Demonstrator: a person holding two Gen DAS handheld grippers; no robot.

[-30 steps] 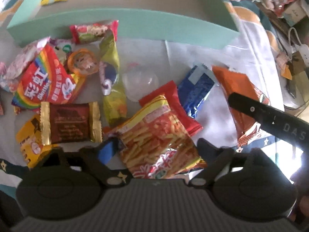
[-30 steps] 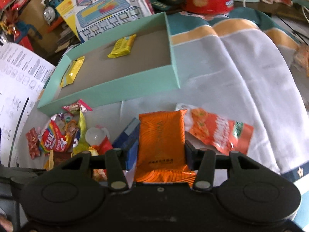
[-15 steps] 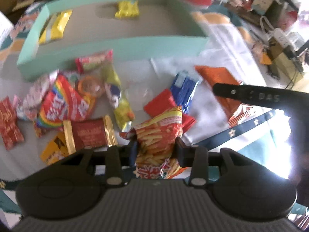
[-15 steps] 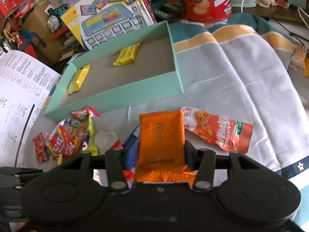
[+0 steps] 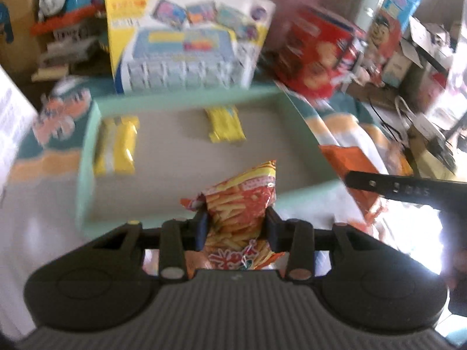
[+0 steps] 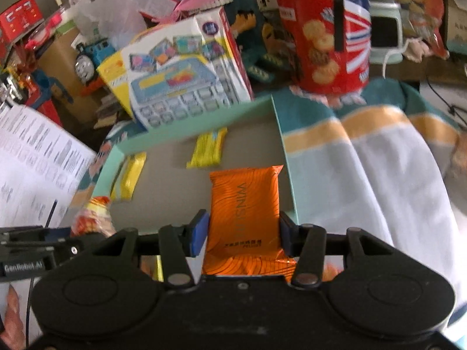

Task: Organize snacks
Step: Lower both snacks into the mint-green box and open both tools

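My left gripper (image 5: 237, 227) is shut on a red and orange bag of fries-shaped snacks (image 5: 240, 201) and holds it over the near wall of the mint green tray (image 5: 87, 157). My right gripper (image 6: 242, 233) is shut on an orange flat pack (image 6: 245, 201) and holds it over the tray's (image 6: 287, 163) right part. Two yellow snack packs lie in the tray (image 5: 116, 148) (image 5: 224, 125). The left gripper with its bag shows at the left of the right wrist view (image 6: 90, 218).
A toy laptop box (image 6: 181, 73) leans behind the tray. A red biscuit tin (image 6: 327, 38) stands at the back right. A striped cloth (image 6: 364, 160) covers the table. A printed sheet (image 6: 32, 163) lies at the left. Toys and boxes crowd the back.
Both grippers have lifted their packs from the snack pile and moved forward to the tray. The left gripper closed on the fries bag a second ago.
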